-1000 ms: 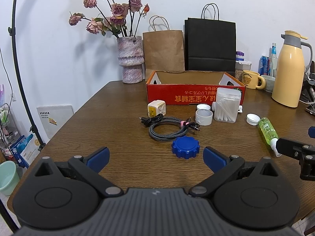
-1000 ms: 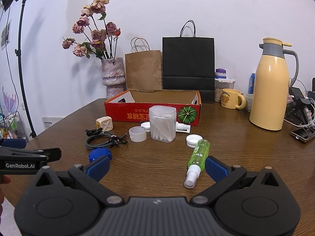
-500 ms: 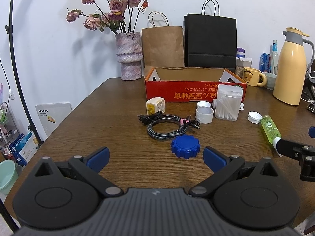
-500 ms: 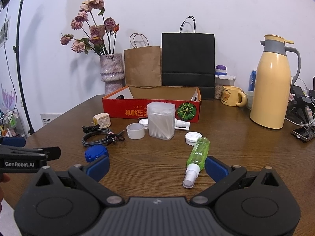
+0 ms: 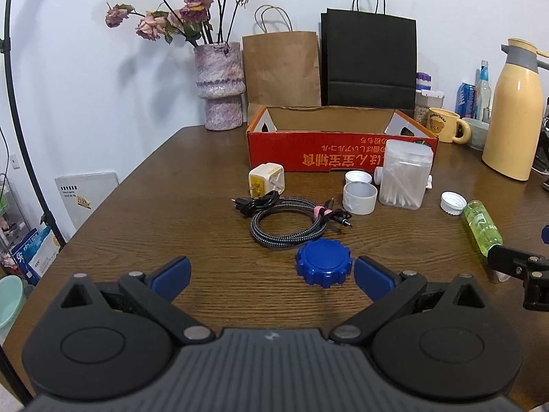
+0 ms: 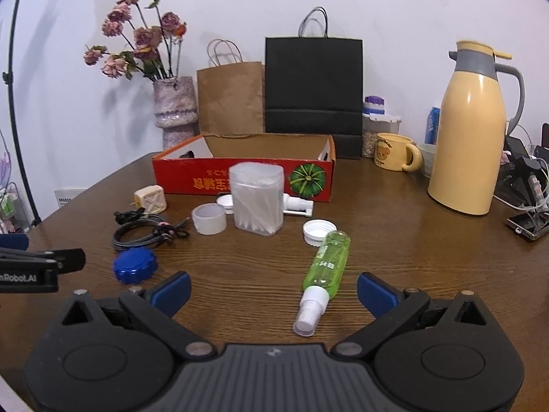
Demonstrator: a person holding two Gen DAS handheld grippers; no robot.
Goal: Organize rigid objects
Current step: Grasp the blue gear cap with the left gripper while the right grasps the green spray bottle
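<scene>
Left wrist view shows the left gripper (image 5: 271, 273) low over the brown wooden table (image 5: 171, 206), with its two blue fingers spread wide and nothing held. The round blue plastic cap with bumpy edges (image 5: 324, 266) lies flat on the table near the right blue finger, off to one side of the gap and not touching it.

The right gripper (image 6: 272, 288) is also spread wide and holds nothing. The green see-through spray bottle with a white nozzle (image 6: 324, 269) lies on its side between its fingers, nozzle end closest to the camera. The red cardboard box with an open top (image 6: 240, 175) sits farther back, well apart from both tools. I think the small hard things are meant to go in there, and none looks to be in it yet.

What could go wrong? The blue cap is flat and low, so the fingers might slide over the top and miss it. It sits off to one side, so closing now might only push it away. The coiled black braided cable (image 5: 288, 226) lies just behind the cap and could get snagged. The bottle is round and smooth, so it could roll away or slip out when squeezed. It could also bump the white ribbed bottle cap (image 6: 318, 231) right beside its far end.

Both tools point forward toward the box, held level and near the table.
</scene>
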